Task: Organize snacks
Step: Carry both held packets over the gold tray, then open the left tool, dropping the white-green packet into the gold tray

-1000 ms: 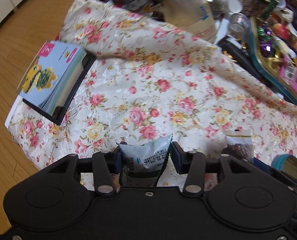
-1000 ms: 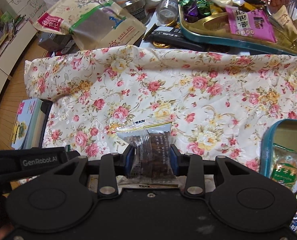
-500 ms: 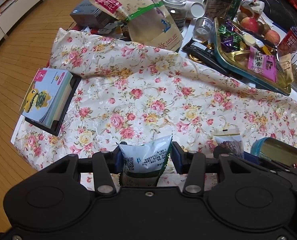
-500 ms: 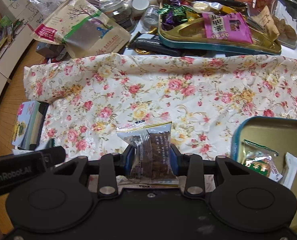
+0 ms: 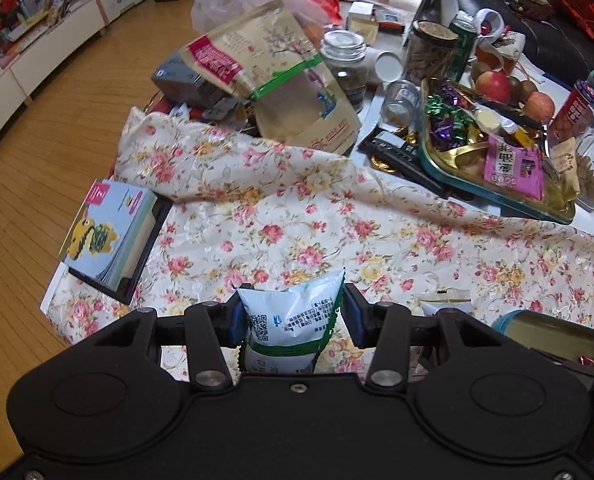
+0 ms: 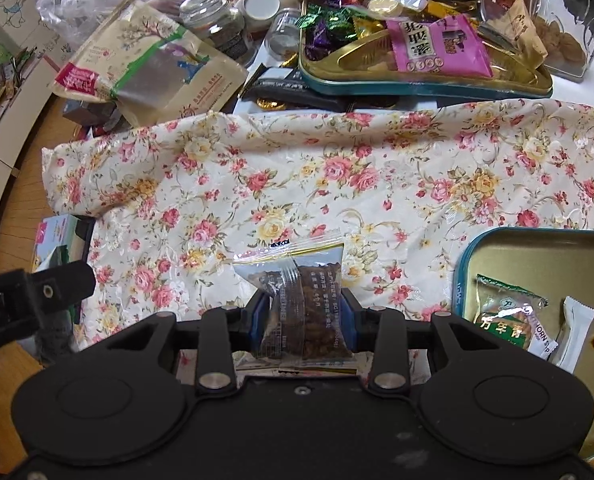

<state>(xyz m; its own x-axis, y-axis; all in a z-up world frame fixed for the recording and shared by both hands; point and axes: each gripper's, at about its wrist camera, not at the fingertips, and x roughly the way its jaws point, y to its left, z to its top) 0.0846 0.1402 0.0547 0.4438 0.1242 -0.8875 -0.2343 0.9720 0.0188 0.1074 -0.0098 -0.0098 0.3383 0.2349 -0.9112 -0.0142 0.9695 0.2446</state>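
My left gripper (image 5: 293,314) is shut on a white and green snack packet (image 5: 293,320), held above the floral cloth (image 5: 337,224). My right gripper (image 6: 302,312) is shut on a clear packet of brown snacks (image 6: 301,304), also raised over the cloth (image 6: 337,176). A teal-rimmed gold tin (image 6: 509,252) lies to the right of the right gripper and holds a green-labelled packet (image 6: 509,320) and a white sachet (image 6: 575,332). The same tin (image 5: 553,330) shows at the lower right of the left wrist view. The left gripper's body (image 6: 25,304) appears at the left edge of the right wrist view.
A second teal tray (image 6: 417,88) with candies and a pink packet (image 6: 437,46) sits behind the cloth. Near it are a large beige pouch (image 5: 277,80), glass jars (image 5: 345,60), apples (image 5: 493,84) and a remote (image 5: 397,152). A stack of booklets (image 5: 109,236) lies at the cloth's left edge.
Both grippers have risen with their packets still held, so more of the cluttered table back is in view. The gold tin has come further into the right wrist view.
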